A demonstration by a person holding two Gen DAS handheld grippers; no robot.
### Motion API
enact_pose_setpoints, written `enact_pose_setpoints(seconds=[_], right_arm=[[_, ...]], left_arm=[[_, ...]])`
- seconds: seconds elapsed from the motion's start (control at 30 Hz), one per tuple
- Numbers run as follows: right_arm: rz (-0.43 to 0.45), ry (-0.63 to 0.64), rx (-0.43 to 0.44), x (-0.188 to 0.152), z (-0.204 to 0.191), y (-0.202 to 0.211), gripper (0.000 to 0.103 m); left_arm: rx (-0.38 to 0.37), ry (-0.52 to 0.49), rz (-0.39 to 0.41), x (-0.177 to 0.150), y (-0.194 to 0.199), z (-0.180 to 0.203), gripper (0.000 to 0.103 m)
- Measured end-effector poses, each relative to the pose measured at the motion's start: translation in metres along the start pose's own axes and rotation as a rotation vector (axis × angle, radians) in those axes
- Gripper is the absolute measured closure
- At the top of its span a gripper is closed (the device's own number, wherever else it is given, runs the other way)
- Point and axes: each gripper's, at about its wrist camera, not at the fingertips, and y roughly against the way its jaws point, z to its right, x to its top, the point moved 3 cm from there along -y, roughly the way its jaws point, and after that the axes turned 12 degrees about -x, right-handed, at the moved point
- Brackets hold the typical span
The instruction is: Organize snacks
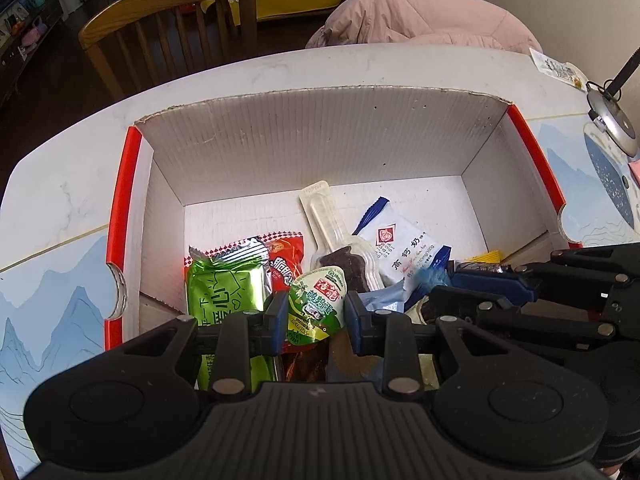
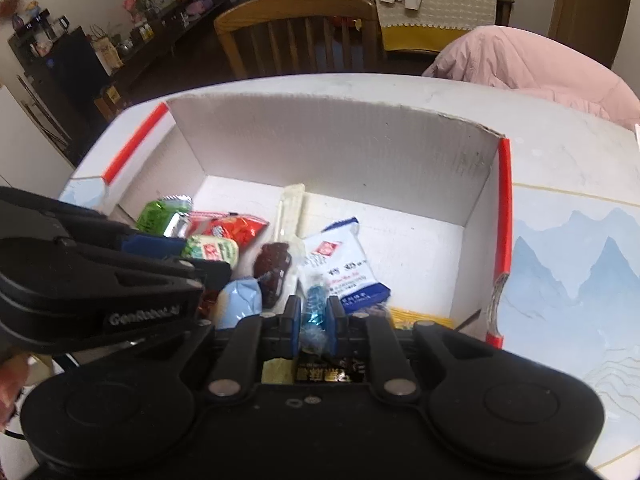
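Note:
A white cardboard box (image 1: 320,140) with red edges sits on the table and holds several snacks at its near end. In the left wrist view my left gripper (image 1: 316,312) is shut on a small green sealed pack (image 1: 316,304), held low over a green foil packet (image 1: 224,284) and a red packet (image 1: 284,256). In the right wrist view my right gripper (image 2: 314,312) is shut on a blue-wrapped candy (image 2: 314,304), just above a white-and-blue milk packet (image 2: 340,264). A clear sleeve with a dark snack (image 1: 340,256) lies between the two piles. Both grippers point steeply down into the box.
A light blue packet (image 2: 240,300) and a yellow packet (image 2: 420,316) lie near the box's front wall. A wooden chair (image 1: 172,20) and a pink jacket (image 1: 420,16) stand behind the table (image 1: 60,184). A silver lamp base (image 1: 612,120) is at the right edge.

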Motion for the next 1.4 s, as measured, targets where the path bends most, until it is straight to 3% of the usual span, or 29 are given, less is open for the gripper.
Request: enact_pose_setpoints(seconds=[0.37,0.5,0.77,1.4], right_arm=[[0.002,0.002,-0.024,-0.005,-0.003,0.013,0.079],[0.022,-0.014,-0.032,-0.007,0.0,0.025,0.077],[0.094,-0.033,-0.023,-0.013,-0.003,0.067,0.067],[0.276,-0.088,-0.01,-0.045,-0.016,0.155,0.043]], left_arm=[[-0.031,0.0,0.031,-0.005,0.015,-0.001,0.072],[-0.048,0.008,0.057,-0.011,0.029,-0.001,0.064],[-0.064,0.004,0.119,-0.023,0.066,0.001,0.062],[-0.096,-0.032,0.302,-0.075,0.162,0.014,0.041]])
